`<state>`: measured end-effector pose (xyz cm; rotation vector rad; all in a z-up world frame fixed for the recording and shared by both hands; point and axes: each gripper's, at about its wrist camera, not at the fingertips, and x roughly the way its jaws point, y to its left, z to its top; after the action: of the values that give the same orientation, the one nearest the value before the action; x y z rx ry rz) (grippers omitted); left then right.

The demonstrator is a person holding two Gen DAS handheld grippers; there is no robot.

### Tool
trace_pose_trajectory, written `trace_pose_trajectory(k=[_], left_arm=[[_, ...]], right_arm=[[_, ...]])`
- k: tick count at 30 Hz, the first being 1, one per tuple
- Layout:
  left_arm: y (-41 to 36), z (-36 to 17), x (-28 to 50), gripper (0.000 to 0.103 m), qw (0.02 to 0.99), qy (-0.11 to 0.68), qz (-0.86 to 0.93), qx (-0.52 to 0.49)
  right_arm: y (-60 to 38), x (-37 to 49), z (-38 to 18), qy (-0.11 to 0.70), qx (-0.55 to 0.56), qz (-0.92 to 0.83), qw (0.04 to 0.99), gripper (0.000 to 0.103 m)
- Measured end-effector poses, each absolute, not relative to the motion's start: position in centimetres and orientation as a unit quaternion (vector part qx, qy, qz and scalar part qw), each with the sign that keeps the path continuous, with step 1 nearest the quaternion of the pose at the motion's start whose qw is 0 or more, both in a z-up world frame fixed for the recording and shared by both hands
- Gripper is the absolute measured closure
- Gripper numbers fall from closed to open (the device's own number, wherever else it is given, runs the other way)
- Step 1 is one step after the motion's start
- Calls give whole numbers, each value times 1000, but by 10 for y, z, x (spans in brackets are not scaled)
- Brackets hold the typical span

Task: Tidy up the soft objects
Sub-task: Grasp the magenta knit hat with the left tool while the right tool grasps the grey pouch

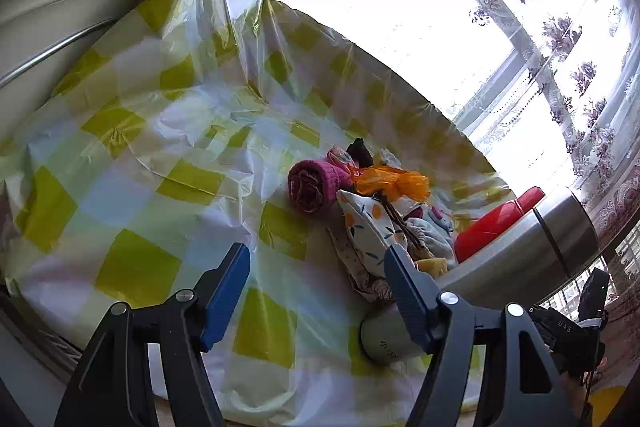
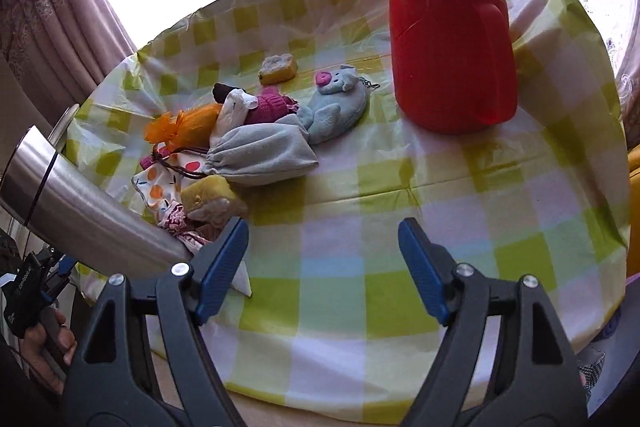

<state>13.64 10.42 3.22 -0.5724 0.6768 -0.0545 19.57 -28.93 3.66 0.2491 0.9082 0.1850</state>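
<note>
Both claws stood released with nothing between their blue pads: the left claw (image 1: 316, 291) hung over the green-and-white checked plastic cloth on the worktop (image 1: 132, 155), the right claw (image 2: 322, 267) over bare cloth nearer the person.

The soft things lay bunched together: a grey drawstring pouch (image 2: 260, 159), a grey plush pig with a pink snout (image 2: 336, 103), a rolled magenta knit cloth (image 1: 314, 185), an orange gauze bag (image 2: 184, 125), a white fabric pouch printed with oranges (image 1: 366, 225) and a yellow sponge (image 2: 212, 193).

Risk lay, I judged, in the hard things close by. A brushed-steel flask (image 2: 88, 211) stood against the heap's edge, and either claw reaching in could knock it over or drag the pouch cords with it. A tall red plastic thermos jug (image 2: 450, 35) stood just beyond the pig, within reach of a careless sweep. The slick cloth could ruck up and shift everything.

Each claw pointed down and forward at the worktop; a hand (image 2: 48, 347) gripped the left tool's handle.
</note>
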Motion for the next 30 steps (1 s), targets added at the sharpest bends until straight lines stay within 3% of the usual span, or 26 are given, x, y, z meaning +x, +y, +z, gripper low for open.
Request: trace_pose_trajectory(k=[6,16,27,29,30], left_arm=[[112,28,192,33,903,334,-30,-270],[114,-2,272,30,881,367,-60,-293],[97,-35,309,31,852,409,-108,-309],[94,-39,309,47,850,413,-111,-308],[94,-40,308,52,849,415,-112,-308]], right_arm=[[-272,247,20,455,175,99,868,14],[-258,311,-41,526,284,112,793,14],[-241,336,-44,505,307,132,796,10],[-238,335,-44,498,296,131,804,17],[-236,335,-44,496,293,132,807,29]])
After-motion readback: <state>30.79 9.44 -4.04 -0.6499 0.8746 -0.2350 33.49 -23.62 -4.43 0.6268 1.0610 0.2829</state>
